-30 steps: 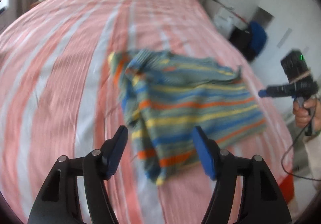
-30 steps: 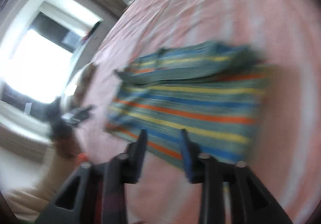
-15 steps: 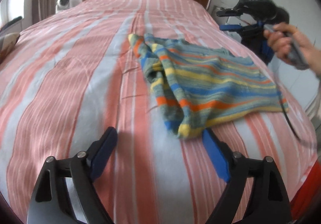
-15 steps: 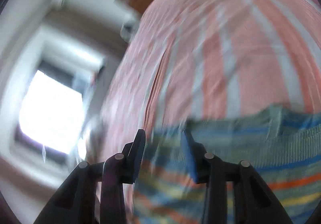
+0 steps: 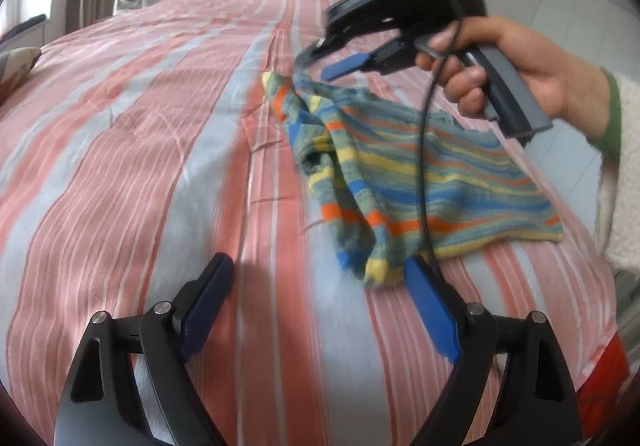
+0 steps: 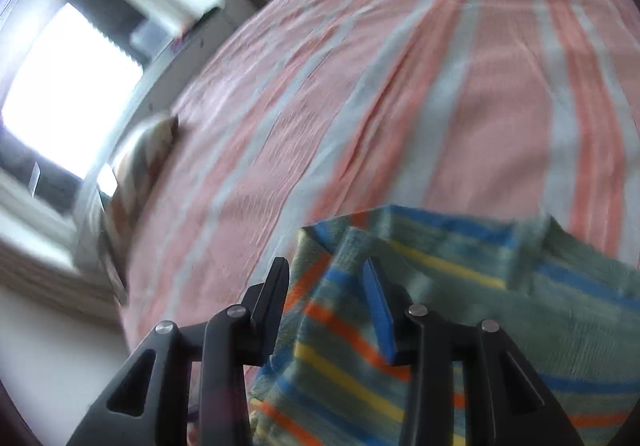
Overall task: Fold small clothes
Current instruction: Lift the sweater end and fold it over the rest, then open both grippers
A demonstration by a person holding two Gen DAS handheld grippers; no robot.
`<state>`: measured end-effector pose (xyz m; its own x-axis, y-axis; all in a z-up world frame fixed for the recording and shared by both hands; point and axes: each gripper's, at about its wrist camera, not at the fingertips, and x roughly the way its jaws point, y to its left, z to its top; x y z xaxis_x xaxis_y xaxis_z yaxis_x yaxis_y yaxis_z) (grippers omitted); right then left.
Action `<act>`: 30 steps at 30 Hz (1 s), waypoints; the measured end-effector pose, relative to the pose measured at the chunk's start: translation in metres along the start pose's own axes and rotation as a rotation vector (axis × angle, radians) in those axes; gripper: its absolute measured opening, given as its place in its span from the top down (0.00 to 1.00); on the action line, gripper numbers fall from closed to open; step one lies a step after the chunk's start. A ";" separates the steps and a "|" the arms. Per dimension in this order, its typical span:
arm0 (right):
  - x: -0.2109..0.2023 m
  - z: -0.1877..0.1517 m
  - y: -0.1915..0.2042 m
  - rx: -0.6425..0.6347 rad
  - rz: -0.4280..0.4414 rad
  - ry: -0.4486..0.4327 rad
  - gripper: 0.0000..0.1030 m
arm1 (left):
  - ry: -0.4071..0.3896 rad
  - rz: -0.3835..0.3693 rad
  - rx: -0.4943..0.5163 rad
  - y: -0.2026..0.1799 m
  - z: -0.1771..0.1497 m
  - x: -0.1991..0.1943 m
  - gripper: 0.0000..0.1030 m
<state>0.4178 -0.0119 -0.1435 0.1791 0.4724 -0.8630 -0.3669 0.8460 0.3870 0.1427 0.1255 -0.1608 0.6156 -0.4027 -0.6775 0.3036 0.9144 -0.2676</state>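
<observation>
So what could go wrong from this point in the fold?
The right gripper is open over the far corner of the striped sweater; that corner is bunched, so closing may catch several layers or only a thin edge that slips out. Its cable hangs across the sweater and could drag it out of shape. The left gripper is open over the bedsheet beside the near hem, holding nothing, so a one-sided pull might slide the sweater.

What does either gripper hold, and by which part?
Nothing. The left gripper is open; the right gripper is open over a corner of the striped knitted garment.
</observation>
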 end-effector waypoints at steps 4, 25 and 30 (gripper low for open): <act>0.027 -0.003 0.001 0.052 -0.114 0.092 0.97 | 0.001 -0.009 -0.006 0.001 -0.001 -0.001 0.14; -0.105 -0.154 -0.061 -0.042 -0.062 -0.140 0.53 | 0.019 0.088 0.078 -0.018 -0.009 0.003 0.08; -0.112 -0.246 -0.083 -0.005 -0.184 -0.131 0.53 | 0.018 0.110 0.090 -0.021 -0.012 0.003 0.08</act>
<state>0.2032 -0.1960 -0.1587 0.3603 0.3381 -0.8694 -0.3210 0.9200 0.2248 0.1296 0.1058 -0.1655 0.6358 -0.2987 -0.7118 0.2994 0.9453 -0.1293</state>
